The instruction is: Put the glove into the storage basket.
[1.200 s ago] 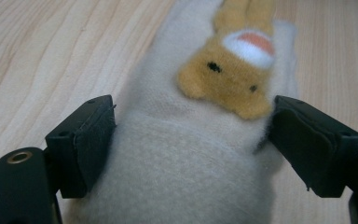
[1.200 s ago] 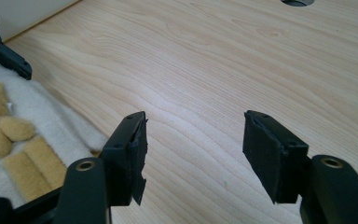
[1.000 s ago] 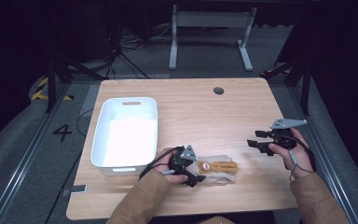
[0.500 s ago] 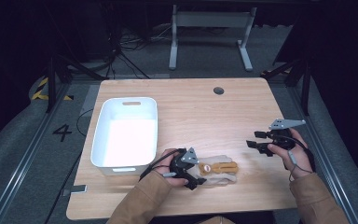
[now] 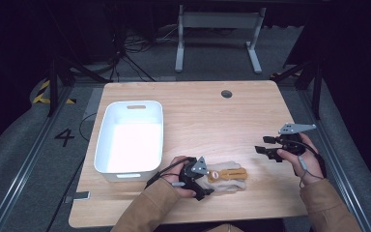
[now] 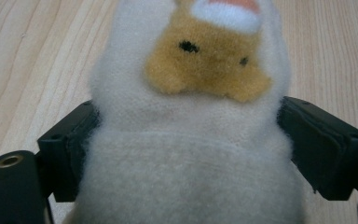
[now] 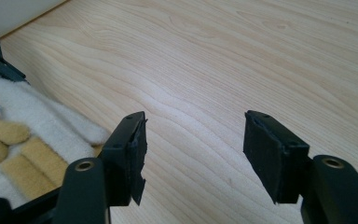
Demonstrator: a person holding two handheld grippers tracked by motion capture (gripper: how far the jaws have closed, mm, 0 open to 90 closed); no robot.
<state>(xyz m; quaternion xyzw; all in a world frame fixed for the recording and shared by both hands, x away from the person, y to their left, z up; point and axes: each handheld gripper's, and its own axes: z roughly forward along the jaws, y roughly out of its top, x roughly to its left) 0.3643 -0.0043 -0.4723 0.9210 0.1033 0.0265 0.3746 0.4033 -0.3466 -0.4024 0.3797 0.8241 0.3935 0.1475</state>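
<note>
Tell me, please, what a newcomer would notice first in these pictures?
Probably the fluffy cream glove with a tan bear face, lying near the front edge of the wooden table, with the left tongs set around its cuff, one jaw on each side. Next, the big white tub on the table's left side. The right tongs hang open above bare wood at the right.
</note>
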